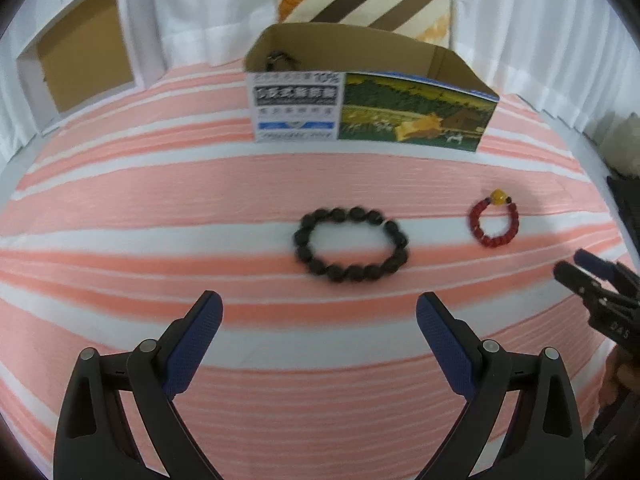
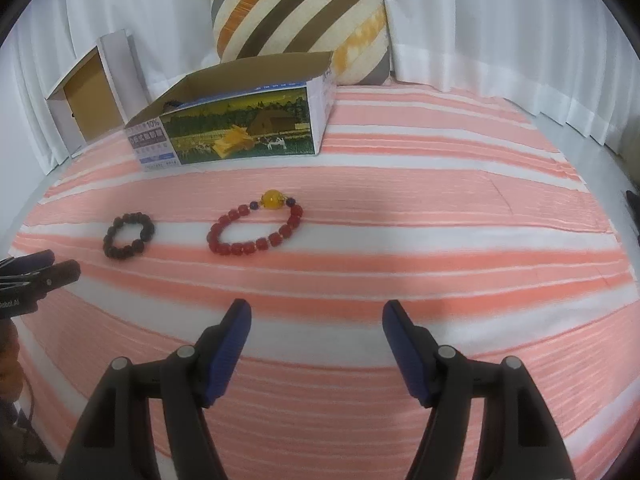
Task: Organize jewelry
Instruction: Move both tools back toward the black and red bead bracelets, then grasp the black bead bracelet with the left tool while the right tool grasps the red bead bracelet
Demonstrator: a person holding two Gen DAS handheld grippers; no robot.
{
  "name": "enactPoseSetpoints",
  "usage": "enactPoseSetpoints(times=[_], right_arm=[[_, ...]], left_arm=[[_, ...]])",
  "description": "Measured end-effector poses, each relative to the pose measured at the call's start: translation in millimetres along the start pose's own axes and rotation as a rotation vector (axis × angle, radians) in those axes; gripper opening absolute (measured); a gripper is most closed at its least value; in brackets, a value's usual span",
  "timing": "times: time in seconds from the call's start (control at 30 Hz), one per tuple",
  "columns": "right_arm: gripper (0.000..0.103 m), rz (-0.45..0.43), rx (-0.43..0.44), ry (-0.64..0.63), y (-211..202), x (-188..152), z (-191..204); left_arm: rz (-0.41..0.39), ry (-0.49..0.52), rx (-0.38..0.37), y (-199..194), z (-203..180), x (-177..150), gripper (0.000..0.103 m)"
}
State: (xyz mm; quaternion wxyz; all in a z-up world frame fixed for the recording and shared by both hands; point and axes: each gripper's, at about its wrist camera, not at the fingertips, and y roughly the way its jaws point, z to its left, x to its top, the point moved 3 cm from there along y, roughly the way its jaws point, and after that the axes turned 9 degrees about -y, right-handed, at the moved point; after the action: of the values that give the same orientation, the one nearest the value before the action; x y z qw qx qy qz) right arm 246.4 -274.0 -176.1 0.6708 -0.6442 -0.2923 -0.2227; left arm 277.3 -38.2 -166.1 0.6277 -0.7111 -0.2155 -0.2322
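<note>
A dark bead bracelet (image 1: 351, 245) lies flat on the pink-and-white striped cloth, just ahead of my left gripper (image 1: 319, 310), which is open with nothing between its fingers. To its right lies a red bead bracelet (image 1: 494, 219) with a yellow bead on top. In the right wrist view the red bracelet (image 2: 255, 222) lies ahead of my right gripper (image 2: 317, 318), open and empty, and the dark bracelet (image 2: 129, 235) lies to the left. An open printed cardboard box (image 1: 372, 92) (image 2: 236, 120) stands behind them; a dark piece of jewelry (image 1: 280, 59) shows inside it.
A striped cushion (image 2: 300, 16) leans against white curtains behind the box. A white box lid with a brown inside (image 2: 88, 96) stands at the back left. The other gripper shows at each view's edge: the right one (image 1: 600, 284), the left one (image 2: 36, 276).
</note>
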Motion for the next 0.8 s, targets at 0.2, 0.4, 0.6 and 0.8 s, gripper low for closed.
enactPoseSetpoints(times=[0.2,0.4,0.6,0.8], right_arm=[[0.070,0.018,0.040,-0.083,35,35,-1],[0.070,0.008,0.151,-0.229,68,66,13],[0.051,0.020,0.181,-0.300,82,67,25],[0.014,0.041,0.153,-0.334,65,50,33]], left_arm=[[0.047,0.019,-0.002,27,-13,10,0.098],[0.052,0.055,0.012,46,-23,10,0.098],[0.045,0.055,0.012,54,-19,9,0.098],[0.011,0.092,-0.021,49,-26,5,0.074]])
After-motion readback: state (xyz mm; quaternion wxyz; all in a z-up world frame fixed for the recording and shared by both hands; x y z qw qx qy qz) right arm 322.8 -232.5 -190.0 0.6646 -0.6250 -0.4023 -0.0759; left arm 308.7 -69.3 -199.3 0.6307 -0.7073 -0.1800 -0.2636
